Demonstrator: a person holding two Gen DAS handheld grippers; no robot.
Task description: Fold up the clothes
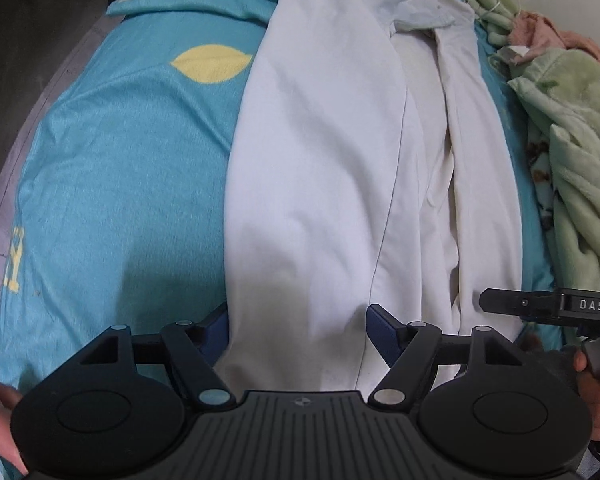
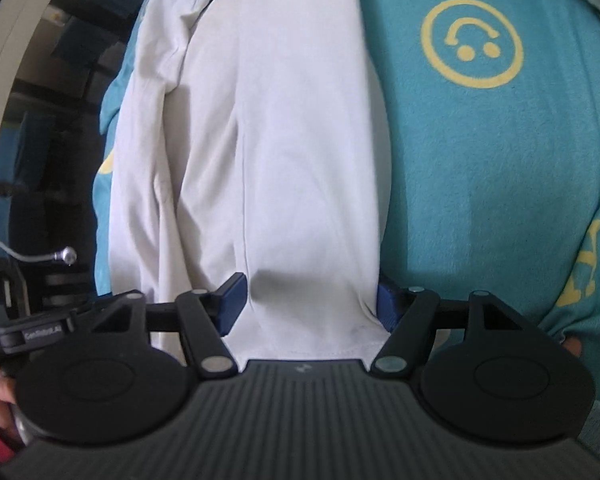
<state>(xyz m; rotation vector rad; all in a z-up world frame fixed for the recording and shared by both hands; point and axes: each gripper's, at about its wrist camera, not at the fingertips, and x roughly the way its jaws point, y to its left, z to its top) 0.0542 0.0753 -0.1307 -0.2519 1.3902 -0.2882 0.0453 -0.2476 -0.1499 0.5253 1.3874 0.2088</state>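
Observation:
A white garment [image 1: 340, 152] lies stretched lengthwise on a teal bedsheet [image 1: 120, 180], with folded layers along its right side. My left gripper [image 1: 298, 330] is open, its blue fingers [image 1: 382, 330] straddling the garment's near end. In the right wrist view the same garment [image 2: 284, 140] runs away from me. My right gripper [image 2: 310, 304] is open, its blue fingers [image 2: 232, 300] on either side of the near hem. The right gripper also shows at the right edge of the left wrist view [image 1: 540, 304].
The teal sheet has yellow prints, a leaf [image 1: 210, 62] and a smiley [image 2: 472, 42]. A green and pink fleece pile [image 1: 572, 128] lies along the right. The bed edge and dark floor [image 1: 28, 40] are on the left. Dark furniture [image 2: 40, 120] stands beside the bed.

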